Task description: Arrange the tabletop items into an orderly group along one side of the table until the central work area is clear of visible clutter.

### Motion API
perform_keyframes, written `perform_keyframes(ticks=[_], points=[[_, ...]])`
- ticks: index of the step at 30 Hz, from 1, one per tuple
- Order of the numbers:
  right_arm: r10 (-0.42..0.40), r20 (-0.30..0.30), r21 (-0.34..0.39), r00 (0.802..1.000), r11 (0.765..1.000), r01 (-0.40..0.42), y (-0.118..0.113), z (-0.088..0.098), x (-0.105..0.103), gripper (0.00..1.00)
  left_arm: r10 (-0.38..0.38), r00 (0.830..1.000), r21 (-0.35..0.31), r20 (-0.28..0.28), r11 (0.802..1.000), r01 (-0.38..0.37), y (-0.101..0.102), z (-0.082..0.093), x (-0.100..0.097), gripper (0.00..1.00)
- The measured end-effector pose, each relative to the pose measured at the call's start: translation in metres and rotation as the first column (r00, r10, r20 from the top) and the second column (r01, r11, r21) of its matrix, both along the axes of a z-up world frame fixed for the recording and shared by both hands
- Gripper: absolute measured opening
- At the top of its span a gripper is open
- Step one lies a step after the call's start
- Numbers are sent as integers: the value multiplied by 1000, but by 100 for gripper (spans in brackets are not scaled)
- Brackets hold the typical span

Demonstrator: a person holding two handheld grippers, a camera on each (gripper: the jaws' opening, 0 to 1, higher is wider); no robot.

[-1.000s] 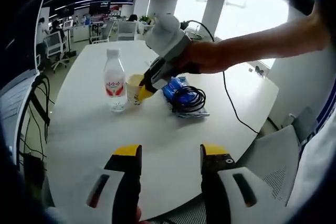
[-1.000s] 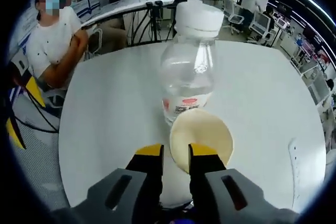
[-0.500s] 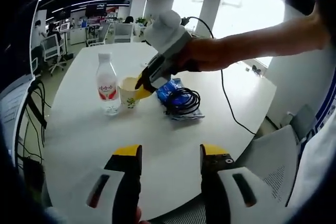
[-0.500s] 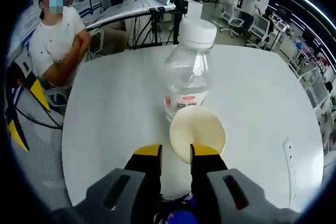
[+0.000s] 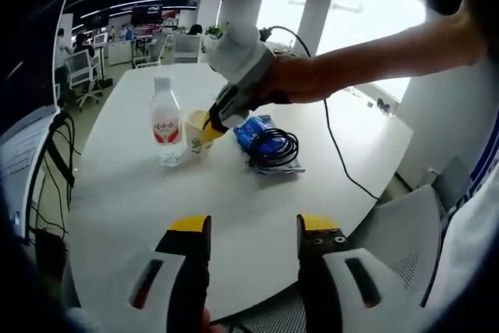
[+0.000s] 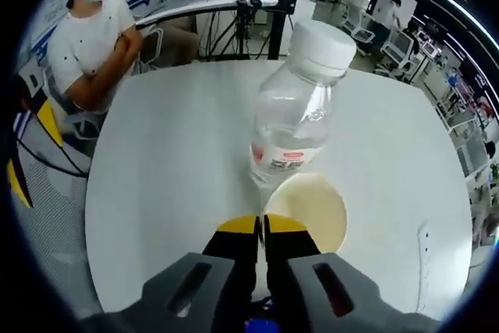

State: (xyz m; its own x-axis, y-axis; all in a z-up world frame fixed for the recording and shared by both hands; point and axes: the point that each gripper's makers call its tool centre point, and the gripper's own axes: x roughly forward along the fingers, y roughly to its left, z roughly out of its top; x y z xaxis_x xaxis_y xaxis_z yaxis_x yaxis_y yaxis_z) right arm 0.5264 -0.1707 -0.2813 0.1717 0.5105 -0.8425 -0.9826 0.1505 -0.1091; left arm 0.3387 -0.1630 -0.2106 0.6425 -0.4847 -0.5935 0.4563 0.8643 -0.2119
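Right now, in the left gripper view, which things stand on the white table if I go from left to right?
Water bottle → paper cup, its rim pinched by the right gripper → blue packet with the coiled black cable lying on it.

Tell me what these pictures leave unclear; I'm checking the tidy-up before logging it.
- Blue packet, left gripper view: print hidden under the black cable coil.
- Water bottle label, right gripper view: text too small.
- Paper cup, right gripper view: near rim hidden behind the right gripper.
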Motion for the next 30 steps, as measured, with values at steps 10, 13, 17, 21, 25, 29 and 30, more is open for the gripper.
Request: perform_keyframes(ticks=[10, 13, 17, 21, 25, 29, 30], points=[[34, 15, -39, 999, 999, -33, -4, -4, 6, 0, 3, 1000, -7, 4, 1000, -3, -1, 1, 3, 43], [53, 27, -57, 998, 997, -51, -6, -3, 5, 0, 3, 1000, -6, 4, 1000, -3, 0, 2, 4, 43], [59, 22, -66, 998, 996, -57, -7, -3, 2, 1, 3, 1000, -6, 5, 1000, -3, 1, 2, 5, 43], [51, 22, -73, 998, 996, -49, -9, -3, 1, 7, 4, 1000, -9, 6, 1000, -4, 1, 3, 7, 43], [45, 22, -63, 999, 997, -44, -9, 1, 1, 7, 2, 1000, -11, 7, 1000, -2, -1, 3, 7, 43], [41, 24, -63, 999, 997, -39, -11, 3, 0, 9, -1, 1000, -11, 8, 1000, 1, -2, 4, 7, 43], [40, 23, -61, 999, 997, -39, -11, 4, -1, 9, -1, 1000, -12, 8, 1000, 1, -2, 4, 7, 43]])
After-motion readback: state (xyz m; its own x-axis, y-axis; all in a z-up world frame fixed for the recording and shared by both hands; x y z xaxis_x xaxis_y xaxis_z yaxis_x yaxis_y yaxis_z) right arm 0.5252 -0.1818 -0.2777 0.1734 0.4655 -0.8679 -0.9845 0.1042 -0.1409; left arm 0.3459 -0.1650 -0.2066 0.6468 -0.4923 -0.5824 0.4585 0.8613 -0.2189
